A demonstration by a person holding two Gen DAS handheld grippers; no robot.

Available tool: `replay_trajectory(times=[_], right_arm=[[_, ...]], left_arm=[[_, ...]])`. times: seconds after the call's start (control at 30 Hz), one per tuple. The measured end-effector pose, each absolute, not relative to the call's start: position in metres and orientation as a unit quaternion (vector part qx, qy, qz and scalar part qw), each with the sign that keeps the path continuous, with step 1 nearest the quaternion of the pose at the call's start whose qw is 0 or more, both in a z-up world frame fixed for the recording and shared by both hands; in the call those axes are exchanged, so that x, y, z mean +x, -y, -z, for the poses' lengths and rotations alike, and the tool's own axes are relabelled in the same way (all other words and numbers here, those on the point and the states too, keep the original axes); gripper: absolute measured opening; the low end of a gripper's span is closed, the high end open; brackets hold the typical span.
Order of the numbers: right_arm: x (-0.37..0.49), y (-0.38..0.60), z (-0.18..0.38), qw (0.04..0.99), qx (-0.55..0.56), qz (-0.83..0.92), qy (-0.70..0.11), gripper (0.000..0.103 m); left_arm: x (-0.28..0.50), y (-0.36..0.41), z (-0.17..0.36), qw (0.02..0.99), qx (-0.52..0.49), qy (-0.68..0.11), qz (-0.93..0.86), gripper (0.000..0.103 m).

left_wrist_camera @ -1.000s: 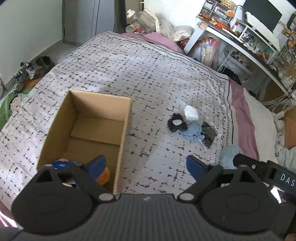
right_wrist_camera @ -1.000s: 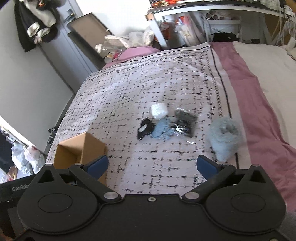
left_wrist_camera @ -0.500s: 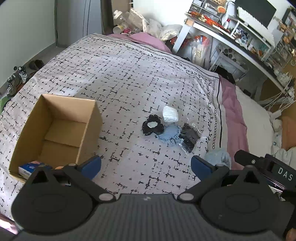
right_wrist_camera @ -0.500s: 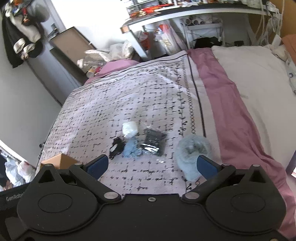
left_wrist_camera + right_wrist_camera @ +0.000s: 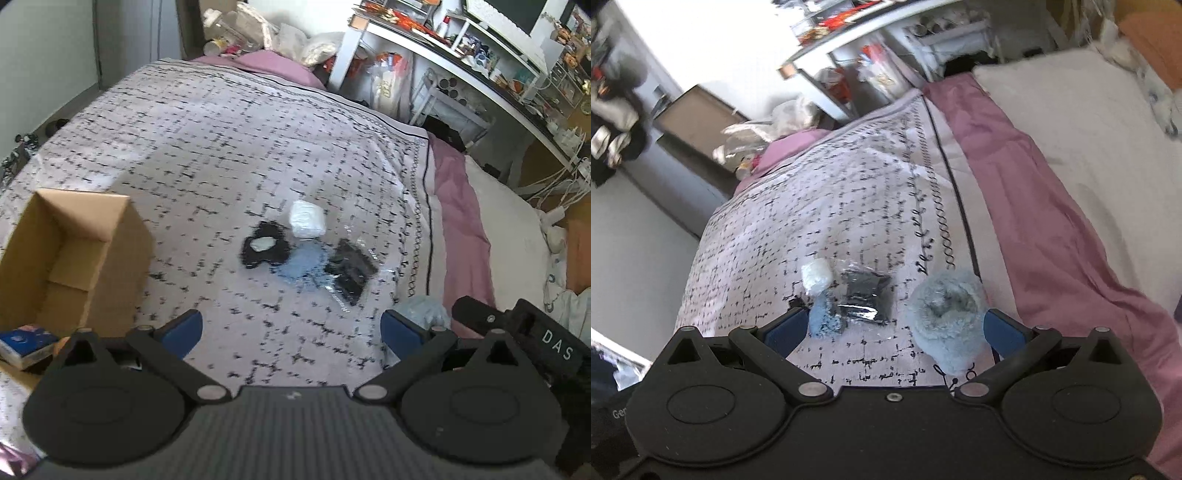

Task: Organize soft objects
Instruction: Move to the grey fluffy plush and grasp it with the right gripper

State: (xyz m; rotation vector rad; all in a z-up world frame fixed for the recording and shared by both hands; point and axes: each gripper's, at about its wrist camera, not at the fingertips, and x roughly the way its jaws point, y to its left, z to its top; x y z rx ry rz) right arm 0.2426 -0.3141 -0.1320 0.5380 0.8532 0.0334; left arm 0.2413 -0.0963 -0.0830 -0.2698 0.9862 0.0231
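Right tongs (image 5: 892,328) advanced; fluffy blue sock (image 5: 947,317) between open tips.

An open cardboard box (image 5: 74,254) stands upright at the left of the patterned bedspread (image 5: 207,147), a blue-and-white packet (image 5: 26,343) lying in its near corner; well to its right lies a cluster: a black scrunchie-like piece (image 5: 264,245), a white bundle (image 5: 307,219) just beyond it, a pale blue cloth (image 5: 301,266) and a black item in clear wrap (image 5: 351,267) touching that cloth. A fluffy pale blue piece (image 5: 947,317) lies apart, near the bedspread's right border.
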Motion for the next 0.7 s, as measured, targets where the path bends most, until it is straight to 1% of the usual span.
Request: replay_trajectory(times=[0.2, 0.27, 0.33, 0.5, 0.57, 0.63, 0.7], right_arm=[[0.248, 0.331, 0.150, 0.855, 0.314, -0.003, -0.413, 0.100], [0.251, 0.337, 0.157, 0.847, 0.329, 0.007, -0.417, 0.095], [0.254, 0.342, 0.164, 0.838, 0.345, 0.014, -0.423, 0.092], [0.261, 0.357, 0.181, 0.815, 0.382, 0.049, -0.432, 0.092], [0.262, 0.359, 0.185, 0.810, 0.389, 0.061, -0.435, 0.092], [0.263, 0.358, 0.188, 0.809, 0.387, 0.067, -0.438, 0.092], [0.265, 0.358, 0.190, 0.810, 0.381, 0.079, -0.439, 0.092]], left_arm=[[0.256, 0.118, 0.099, 0.873, -0.122, -0.471, 0.009, 0.099], [0.261, 0.123, 0.104, 0.874, -0.124, -0.470, 0.016, 0.098], [0.265, 0.127, 0.108, 0.874, -0.126, -0.469, 0.023, 0.093], [0.277, 0.137, 0.119, 0.871, -0.130, -0.472, 0.035, 0.087], [0.283, 0.142, 0.124, 0.868, -0.135, -0.475, 0.043, 0.082], [0.287, 0.146, 0.129, 0.865, -0.140, -0.479, 0.050, 0.074], [0.291, 0.152, 0.134, 0.861, -0.146, -0.483, 0.059, 0.069]])
